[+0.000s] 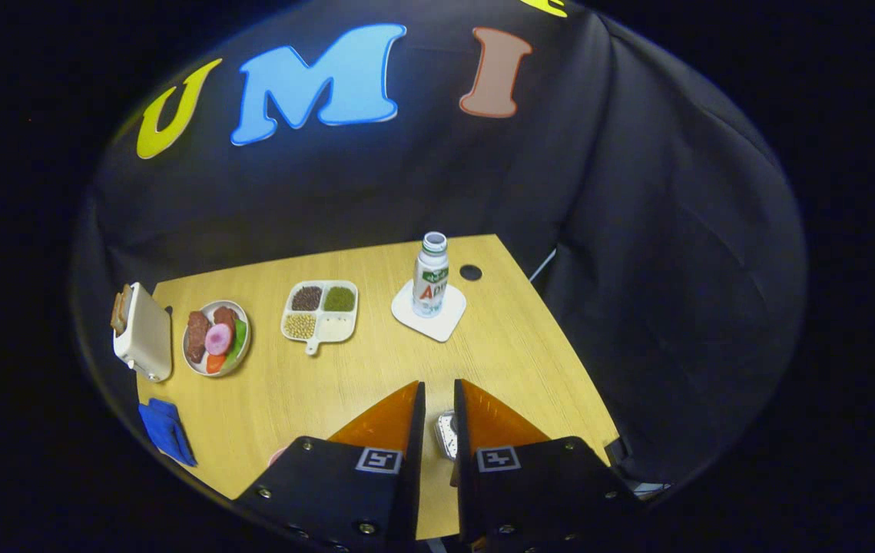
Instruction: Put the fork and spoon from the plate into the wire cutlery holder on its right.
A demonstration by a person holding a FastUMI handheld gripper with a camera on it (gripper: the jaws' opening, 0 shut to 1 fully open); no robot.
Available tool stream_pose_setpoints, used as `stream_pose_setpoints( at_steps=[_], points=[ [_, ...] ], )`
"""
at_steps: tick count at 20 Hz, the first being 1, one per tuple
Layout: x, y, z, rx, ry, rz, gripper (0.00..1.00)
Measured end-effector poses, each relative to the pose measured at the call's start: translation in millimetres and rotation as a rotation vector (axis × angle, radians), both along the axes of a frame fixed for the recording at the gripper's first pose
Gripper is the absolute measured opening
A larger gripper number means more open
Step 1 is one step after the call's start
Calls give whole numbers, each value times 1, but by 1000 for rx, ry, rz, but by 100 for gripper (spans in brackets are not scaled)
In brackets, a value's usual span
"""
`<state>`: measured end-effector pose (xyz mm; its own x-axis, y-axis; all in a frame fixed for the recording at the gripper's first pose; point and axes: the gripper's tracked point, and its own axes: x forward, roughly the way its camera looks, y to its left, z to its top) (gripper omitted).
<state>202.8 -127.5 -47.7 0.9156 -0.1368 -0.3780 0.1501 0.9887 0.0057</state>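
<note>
In the gripper view, the gripper [437,399] hangs above the near part of a pale wooden counter [529,361], its two orange fingers [387,418] drawn to a narrow gap. Down in that gap, close by the inner face of the right finger, a small shiny metal thing [445,434] shows; it is too small and too hidden to name, and I cannot tell whether either finger touches it or whether it lies lower down on the counter. Just outside the left finger, at the edge of its black mount, a sliver of something pale pink [277,456] peeks out; what it is cannot be told.

Beyond the fingers, nearly straight ahead, a small bottle [430,275] with a white cap stands upright on a white square coaster [429,316]. A round dark hole [471,272] in the counter lies just beyond and to the right of the bottle. Ahead and to the left sits a white four-part tray [320,311] holding grains and beans, one sort in each compartment. Farther left is a round plate of food [216,337], with meat, a pink slice and green and orange pieces. Past that, at the counter's left edge, stands a white toaster [144,334] with bread in its slot. A folded blue cloth [166,430] lies well to the left of the fingers.
</note>
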Motion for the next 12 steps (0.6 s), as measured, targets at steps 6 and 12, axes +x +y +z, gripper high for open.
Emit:
stream_pose_setpoints(
  at_steps=[6, 12],
  points=[
    [-33, 37, 78, 9, -319, 51, 21],
    [-72, 78, 124, 20, -536, 130, 21]
  ],
)
